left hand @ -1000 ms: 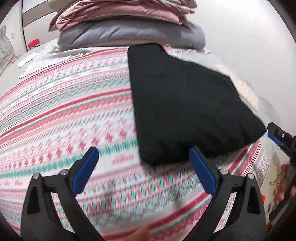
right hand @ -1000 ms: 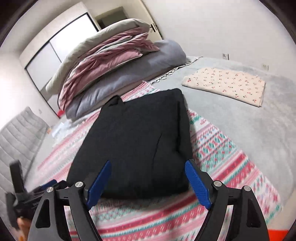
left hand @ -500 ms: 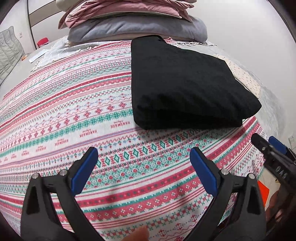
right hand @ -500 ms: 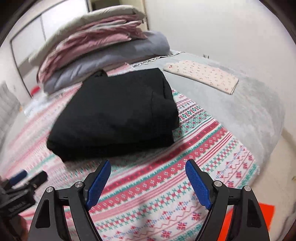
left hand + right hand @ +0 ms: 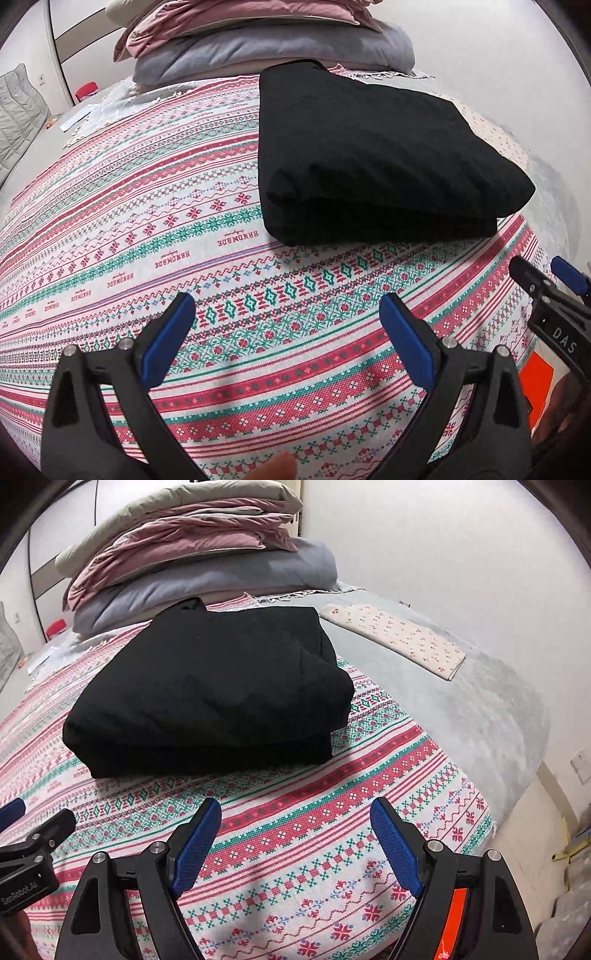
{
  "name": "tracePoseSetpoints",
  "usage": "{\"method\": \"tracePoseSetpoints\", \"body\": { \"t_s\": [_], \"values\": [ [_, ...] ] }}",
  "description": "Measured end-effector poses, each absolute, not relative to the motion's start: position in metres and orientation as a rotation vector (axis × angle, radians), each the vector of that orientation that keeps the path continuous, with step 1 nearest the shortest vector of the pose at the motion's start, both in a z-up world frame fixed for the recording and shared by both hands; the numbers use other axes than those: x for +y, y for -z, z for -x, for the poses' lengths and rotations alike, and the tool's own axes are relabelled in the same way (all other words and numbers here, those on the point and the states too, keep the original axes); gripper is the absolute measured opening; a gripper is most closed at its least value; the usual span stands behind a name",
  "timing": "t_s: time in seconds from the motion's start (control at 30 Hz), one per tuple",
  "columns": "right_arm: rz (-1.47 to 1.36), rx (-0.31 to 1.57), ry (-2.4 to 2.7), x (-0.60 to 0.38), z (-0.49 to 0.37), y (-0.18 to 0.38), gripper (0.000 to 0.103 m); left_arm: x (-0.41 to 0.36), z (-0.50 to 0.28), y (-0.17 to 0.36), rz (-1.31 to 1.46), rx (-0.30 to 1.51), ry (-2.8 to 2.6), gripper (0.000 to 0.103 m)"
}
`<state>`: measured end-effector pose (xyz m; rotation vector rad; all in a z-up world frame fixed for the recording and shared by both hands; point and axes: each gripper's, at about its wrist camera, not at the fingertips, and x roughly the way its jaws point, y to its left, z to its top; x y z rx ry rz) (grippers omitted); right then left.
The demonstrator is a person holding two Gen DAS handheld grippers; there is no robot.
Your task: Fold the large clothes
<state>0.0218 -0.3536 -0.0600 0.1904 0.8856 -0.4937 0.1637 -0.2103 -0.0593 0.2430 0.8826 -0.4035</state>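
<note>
Left gripper (image 5: 286,330) and right gripper (image 5: 295,840), jaws spread and empty, poised over the blanket (image 5: 129,229). Folded black garment (image 5: 207,694) straight ahead of both, beyond the fingertips, untouched; long axis running away; neither hand clearly nearer.

We note even, soft indoor light in both views, no glare. Faint shadows lie under the black folded garment (image 5: 369,155) on the patterned blanket (image 5: 147,229). Fisheye bends the edges hard; the corners go dark. Focus sharp at centre, the white wall (image 5: 443,546) slightly washed out.
</note>
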Motion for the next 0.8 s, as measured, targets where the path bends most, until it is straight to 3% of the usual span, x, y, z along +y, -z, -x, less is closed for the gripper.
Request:
{"method": "tracePoseSetpoints", "body": {
  "t_s": [0.8],
  "values": [
    [-0.196,0.899,0.474,-0.3494,-0.0238,0.0625,0.084,-0.2156,-0.1616,0.0596,-0.232,0.894,0.416,0.099]
  ]
}}
